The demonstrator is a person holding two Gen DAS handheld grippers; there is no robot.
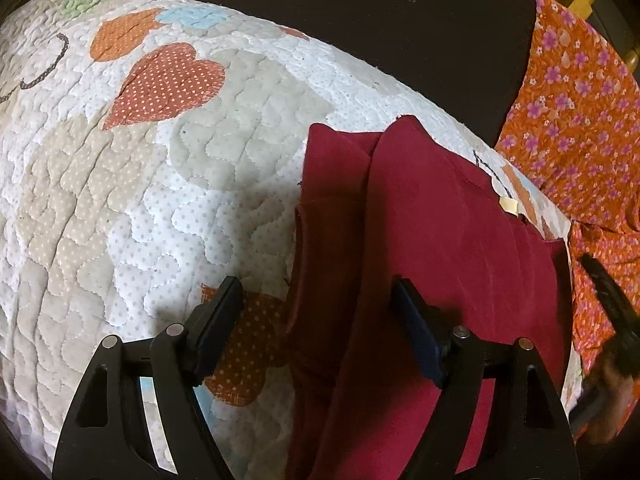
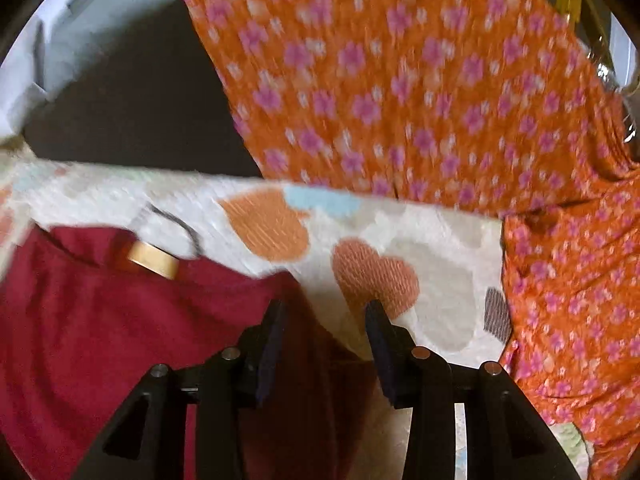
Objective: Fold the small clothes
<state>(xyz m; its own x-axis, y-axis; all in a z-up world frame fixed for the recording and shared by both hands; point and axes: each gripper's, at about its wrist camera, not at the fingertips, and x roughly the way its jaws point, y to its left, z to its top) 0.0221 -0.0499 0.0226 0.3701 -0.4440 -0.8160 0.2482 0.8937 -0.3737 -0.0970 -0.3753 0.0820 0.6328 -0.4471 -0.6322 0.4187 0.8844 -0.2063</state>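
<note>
A dark red garment [image 1: 432, 248] lies partly folded on a quilted heart-patterned cover [image 1: 120, 200], with a tan label [image 1: 509, 205] at its far edge. My left gripper [image 1: 318, 300] is open and empty just above the garment's left edge, one finger over the quilt, one over the red cloth. In the right wrist view the red garment [image 2: 120, 320] lies at the left with its label [image 2: 154, 260]. My right gripper [image 2: 326, 316] is open and empty over the garment's right edge. The right gripper also shows in the left wrist view [image 1: 612, 304], blurred.
An orange dress with pink flowers [image 2: 400, 80] lies to the right of the red garment, partly over the quilt [image 2: 440, 280]; it also shows in the left wrist view [image 1: 580, 120]. A dark surface [image 1: 360, 20] lies beyond the quilt's far edge.
</note>
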